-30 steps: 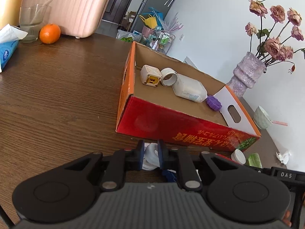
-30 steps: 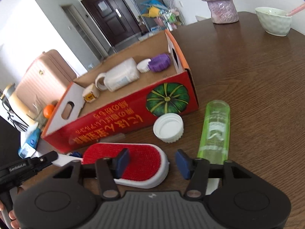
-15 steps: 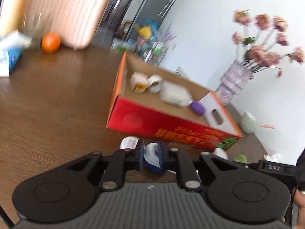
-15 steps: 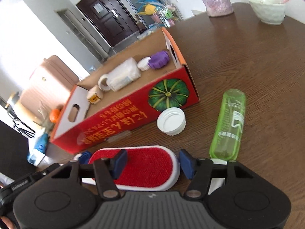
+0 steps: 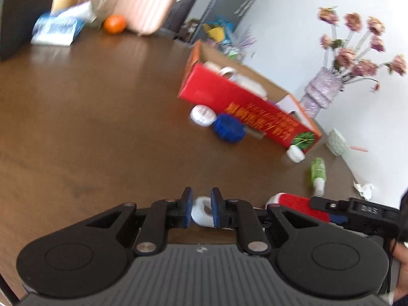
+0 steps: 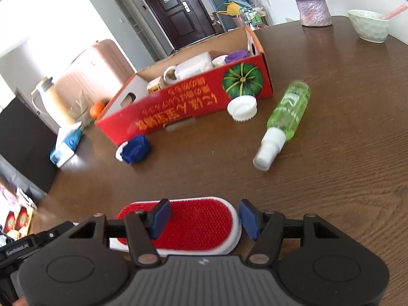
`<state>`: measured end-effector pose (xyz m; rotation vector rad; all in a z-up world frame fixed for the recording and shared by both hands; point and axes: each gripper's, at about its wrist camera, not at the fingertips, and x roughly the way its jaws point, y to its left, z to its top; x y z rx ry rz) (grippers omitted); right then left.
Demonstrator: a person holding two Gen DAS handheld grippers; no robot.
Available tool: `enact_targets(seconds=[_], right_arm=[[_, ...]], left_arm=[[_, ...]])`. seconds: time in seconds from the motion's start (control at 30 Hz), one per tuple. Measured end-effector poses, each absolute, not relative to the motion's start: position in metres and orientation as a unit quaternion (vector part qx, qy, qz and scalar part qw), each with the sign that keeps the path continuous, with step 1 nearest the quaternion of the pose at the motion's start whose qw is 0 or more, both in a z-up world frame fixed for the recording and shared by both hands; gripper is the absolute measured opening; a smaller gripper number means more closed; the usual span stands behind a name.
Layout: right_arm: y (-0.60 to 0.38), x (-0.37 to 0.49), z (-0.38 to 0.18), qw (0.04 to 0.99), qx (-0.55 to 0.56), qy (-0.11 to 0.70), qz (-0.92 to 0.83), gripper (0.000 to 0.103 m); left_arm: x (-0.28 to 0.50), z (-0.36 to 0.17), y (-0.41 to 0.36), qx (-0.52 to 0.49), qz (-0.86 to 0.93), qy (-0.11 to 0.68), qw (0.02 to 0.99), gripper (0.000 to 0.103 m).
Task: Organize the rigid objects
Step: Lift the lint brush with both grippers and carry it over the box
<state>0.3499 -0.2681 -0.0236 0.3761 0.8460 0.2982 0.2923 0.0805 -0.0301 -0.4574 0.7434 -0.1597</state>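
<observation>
The left gripper is clamped on the white handle of the lint brush at bottom centre. Further right, the right gripper pinches the brush's red pad across its width (pad contact is hard to confirm). The cardboard box sits mid-frame, well apart. To box the brush cleanly, keep both grips level, lift above the red wall, then lower it beside the bottles.

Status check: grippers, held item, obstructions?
Left hand-held gripper shut on white handle of red-bristled oval brush. Right hand-held gripper astride brush head, grip unclear. No obstruction seen.
</observation>
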Motion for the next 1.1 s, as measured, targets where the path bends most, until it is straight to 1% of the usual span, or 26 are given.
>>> enact_targets(seconds=[0.1,0.13,0.27,0.3,0.33,0.4,0.6,0.67,0.9,0.97,1.1], right_arm=[[-0.271,0.341,-0.028,0.886,0.189,0.397,0.147,0.061],[-0.272,0.339,-0.028,0.887,0.190,0.396,0.145,0.061],[-0.275,0.334,-0.029,0.888,0.191,0.394,0.144,0.062],[-0.275,0.333,-0.029,0.887,0.193,0.392,0.147,0.063],[-0.275,0.332,-0.031,0.887,0.195,0.390,0.152,0.063],[-0.273,0.330,-0.033,0.889,0.195,0.382,0.157,0.064],[-0.269,0.322,-0.036,0.899,0.188,0.361,0.159,0.064],[-0.268,0.321,-0.036,0.902,0.185,0.357,0.159,0.064],[-0.270,0.311,-0.039,0.907,0.190,0.333,0.172,0.055],[-0.270,0.303,-0.038,0.910,0.188,0.325,0.175,0.055],[-0.275,0.282,-0.032,0.919,0.189,0.302,0.171,0.055]], left_arm=[[0.289,-0.035,0.081,-0.220,-0.071,0.358,0.905,0.015],[0.288,-0.035,0.082,-0.222,-0.069,0.358,0.904,0.018],[0.284,-0.035,0.087,-0.236,-0.075,0.351,0.903,0.022],[0.284,-0.037,0.087,-0.239,-0.076,0.354,0.901,0.025],[0.283,-0.039,0.087,-0.243,-0.079,0.356,0.899,0.034],[0.280,-0.041,0.087,-0.248,-0.085,0.353,0.898,0.037],[0.273,-0.042,0.083,-0.245,-0.094,0.346,0.901,0.034],[0.272,-0.043,0.081,-0.249,-0.101,0.346,0.899,0.030],[0.267,-0.040,0.077,-0.237,-0.078,0.344,0.905,0.030],[0.264,-0.038,0.076,-0.235,-0.081,0.342,0.906,0.030],[0.253,-0.026,0.069,-0.220,-0.096,0.316,0.918,0.030]])
